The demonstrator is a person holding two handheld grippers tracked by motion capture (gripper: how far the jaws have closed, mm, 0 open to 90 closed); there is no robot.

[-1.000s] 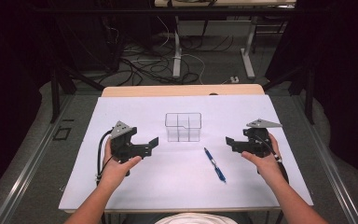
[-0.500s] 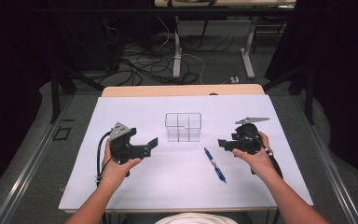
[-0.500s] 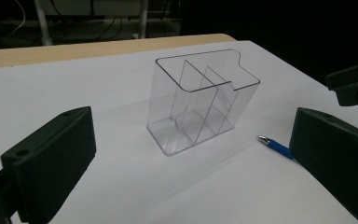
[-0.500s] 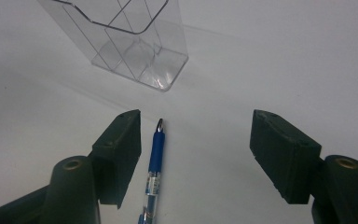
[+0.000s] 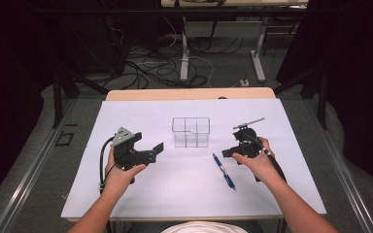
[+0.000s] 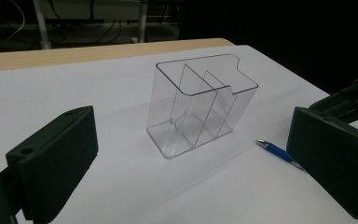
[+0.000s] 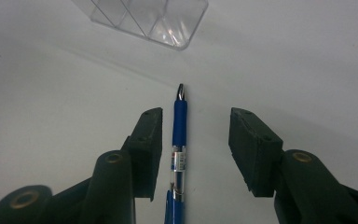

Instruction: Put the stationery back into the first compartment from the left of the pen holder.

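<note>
Blue pen (image 7: 179,135) now between closing, still-open jaws of right hand-held gripper (image 7: 196,140), shifted leftward, nothing gripped.

Table (image 5: 141,204), white sheet over a wooden top, wood edge bare at the far side. On it: clear divided box (image 5: 191,132) mid-table, blue pen (image 5: 223,171) lying near its right.

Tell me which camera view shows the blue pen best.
The right gripper view: the blue pen lies lengthwise between the right gripper's jaws, which have just been closing, tip and grip sharp. The high view shows it whole but small on the white table. The left gripper view shows just its tip end.
</note>
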